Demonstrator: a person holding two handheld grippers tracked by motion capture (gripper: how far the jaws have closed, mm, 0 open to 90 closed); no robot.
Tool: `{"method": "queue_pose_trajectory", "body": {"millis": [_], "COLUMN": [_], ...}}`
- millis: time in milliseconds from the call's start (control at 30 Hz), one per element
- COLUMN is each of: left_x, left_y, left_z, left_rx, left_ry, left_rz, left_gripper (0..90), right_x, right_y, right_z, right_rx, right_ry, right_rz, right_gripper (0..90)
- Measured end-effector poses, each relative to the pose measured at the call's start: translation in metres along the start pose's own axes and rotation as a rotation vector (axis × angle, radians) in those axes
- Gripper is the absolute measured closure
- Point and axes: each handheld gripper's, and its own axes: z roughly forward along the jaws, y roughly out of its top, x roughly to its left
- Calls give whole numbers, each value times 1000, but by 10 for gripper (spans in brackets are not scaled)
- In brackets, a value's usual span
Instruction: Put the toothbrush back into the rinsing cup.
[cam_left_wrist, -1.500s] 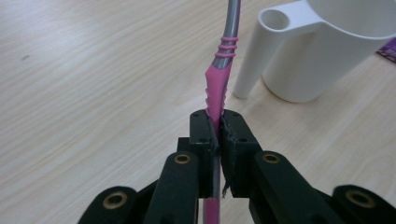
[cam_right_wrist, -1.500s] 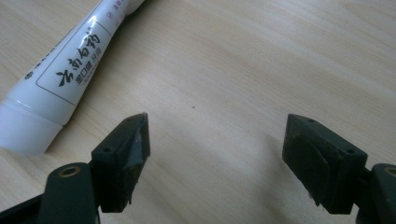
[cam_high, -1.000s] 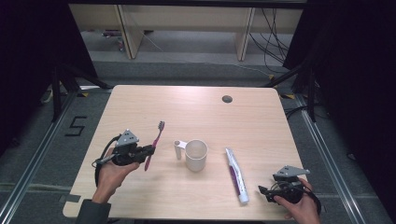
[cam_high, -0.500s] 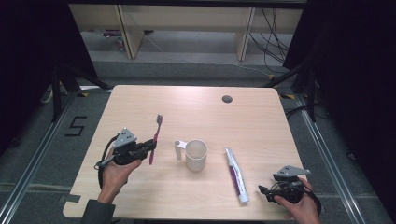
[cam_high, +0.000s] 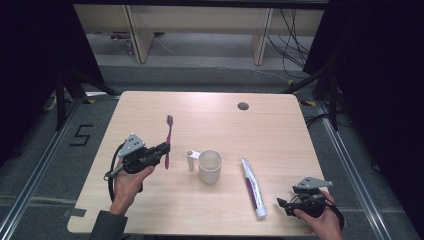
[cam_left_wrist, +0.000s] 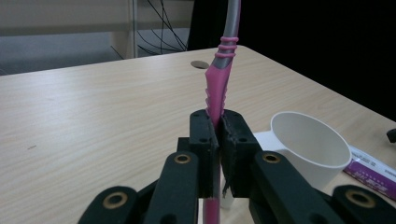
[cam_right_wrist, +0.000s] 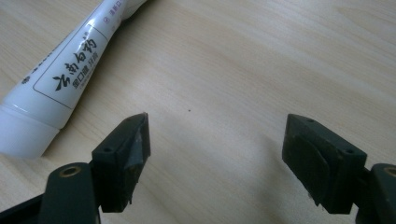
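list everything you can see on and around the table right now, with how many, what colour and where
toothbrush: 1, pink and grey, clamped near its lower handle in the left gripper, bristle end pointing to the far side
cup: 1, white with a handle on its left, standing at table centre
toothpaste tube: 1, white and purple, lying right of the cup, cap toward the near edge
table: 1, light wood, with a dark round hole near the far edge
floor marking "5": 1, black, on the grey floor left of the table
left gripper: 1, black, jaws shut on the toothbrush
right gripper: 1, black, jaws open, near right corner beside the tube's cap end
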Motion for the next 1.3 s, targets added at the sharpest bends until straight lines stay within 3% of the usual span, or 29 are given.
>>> {"method": "queue_pose_trajectory", "body": {"millis": [500, 533, 667, 733, 767, 800, 900, 967, 1000, 1067, 1133, 1300], "left_x": [-10, -10, -13, -14, -15, -16, -18, -19, -20, -21, -22, -25], "left_y": [10, 11, 15, 16, 17, 18, 20, 20, 21, 22, 24, 28], "left_z": [11, 11, 14, 16, 16, 17, 20, 22, 23, 24, 26, 28], "left_rx": [-59, -60, -76, -79, -78, -81, -86, -89, -87, -92, -98, -106], "left_ry": [-24, -22, -28, -30, -30, -36, -45, -48, -51, -50, -57, -62], "left_rz": [13, 17, 15, 16, 20, 20, 16, 17, 17, 16, 22, 24], "left_gripper": [834, 834, 834, 834, 834, 834, 834, 834, 834, 834, 834, 834], "right_x": [-1, 2, 2, -2, -2, 2, 0, -2, 2, -1, -1, -2], "right_y": [0, 0, 0, 1, 1, 0, 0, 1, 0, 0, 1, 1], "right_z": [-1, -1, 0, -1, -1, -1, -1, -1, 0, -1, -1, -1], "right_rx": [-3, -4, -10, 4, 5, -4, -8, 3, -8, -8, 5, 2], "right_ry": [-1, 1, -1, 21, 19, -3, -4, 21, 9, -3, 19, 23], "right_rz": [-16, 19, 10, -27, -27, 6, -16, -26, 12, -18, -20, -26], "right_gripper": [242, 242, 242, 242, 242, 242, 242, 242, 242, 242, 242, 242]}}
